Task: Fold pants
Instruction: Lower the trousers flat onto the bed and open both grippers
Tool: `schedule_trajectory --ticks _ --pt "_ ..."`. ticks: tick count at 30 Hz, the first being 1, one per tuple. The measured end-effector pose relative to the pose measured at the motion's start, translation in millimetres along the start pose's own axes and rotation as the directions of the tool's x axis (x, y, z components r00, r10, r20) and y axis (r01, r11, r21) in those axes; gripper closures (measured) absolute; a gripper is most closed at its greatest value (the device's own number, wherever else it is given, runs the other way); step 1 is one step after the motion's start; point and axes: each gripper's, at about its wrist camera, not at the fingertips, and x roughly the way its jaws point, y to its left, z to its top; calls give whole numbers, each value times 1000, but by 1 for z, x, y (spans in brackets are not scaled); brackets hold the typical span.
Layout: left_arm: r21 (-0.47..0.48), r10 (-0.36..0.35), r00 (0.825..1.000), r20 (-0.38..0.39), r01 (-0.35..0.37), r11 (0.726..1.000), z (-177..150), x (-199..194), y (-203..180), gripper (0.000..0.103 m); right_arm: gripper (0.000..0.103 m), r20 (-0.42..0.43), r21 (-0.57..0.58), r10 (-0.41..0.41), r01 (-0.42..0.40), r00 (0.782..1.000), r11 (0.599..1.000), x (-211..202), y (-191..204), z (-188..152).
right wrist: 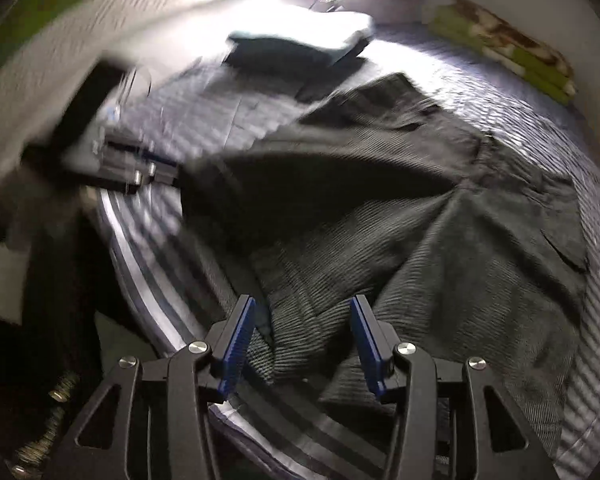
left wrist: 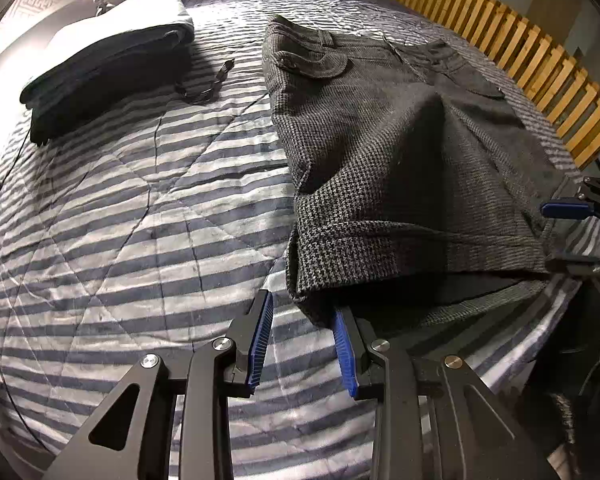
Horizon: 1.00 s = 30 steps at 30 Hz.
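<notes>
The pants (left wrist: 400,152), dark houndstooth shorts, lie spread on the striped bed cover (left wrist: 140,208) toward the side of the bed with the wooden slat rail (left wrist: 500,36), their hem at the near edge. The left gripper (left wrist: 302,344) hovers at the hem's corner, fingers released with only cover between them. The right gripper (right wrist: 302,344) hangs over the cloth, fingers apart, grasping nothing. A stack of folded clothes (left wrist: 108,60) sits at the far corner.
</notes>
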Motion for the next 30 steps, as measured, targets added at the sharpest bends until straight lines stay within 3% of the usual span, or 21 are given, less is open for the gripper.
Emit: schedule_trajectory --ticks 3,6,9,11,12,15,18,20,23,26,28,30 --pt "10 4 1000 2 -4 1000 2 8 -6 73 58 -41 -81 -86 82 995 993 21 14 -3" --pt "4 -1 1000 4 1 1000 4 18 -9 89 58 -60 -149 -144 133 988 980 37 26 -5" --pt "28 23 999 25 -24 999 8 16 -16 92 58 -80 -219 -194 173 978 960 48 36 -10" --pt "44 43 998 42 -45 998 10 8 -20 93 73 -81 -257 -238 210 968 943 50 38 -13" --pt "53 50 998 49 -53 997 10 2 -21 93 79 -91 -245 -235 207 968 947 48 34 -12" --pt "113 118 991 65 -124 986 9 -17 -28 93 85 -58 -142 -172 162 983 976 26 22 -12" --pt "214 177 982 60 -186 959 4 -21 -38 93 86 34 -10 -53 53 998 999 -10 4 -14" --pt "235 180 984 2 -175 956 -2 -7 -40 93 86 48 51 -18 16 999 999 -18 -7 -22" --pt "267 178 979 -95 -147 952 -11 21 -44 90 86 -9 6 -42 42 999 999 -5 -2 -35" --pt "282 167 982 -90 -136 950 -13 14 -46 89 82 -74 -14 -5 4 997 1000 2 -1 -44" --pt "260 137 987 -88 -111 959 -12 -2 -42 89 81 -56 5 4 -3 998 1000 -8 -5 -46" --pt "238 122 989 -83 -99 966 -13 -18 -39 89 80 -14 75 74 -73 997 995 -32 -16 -52"
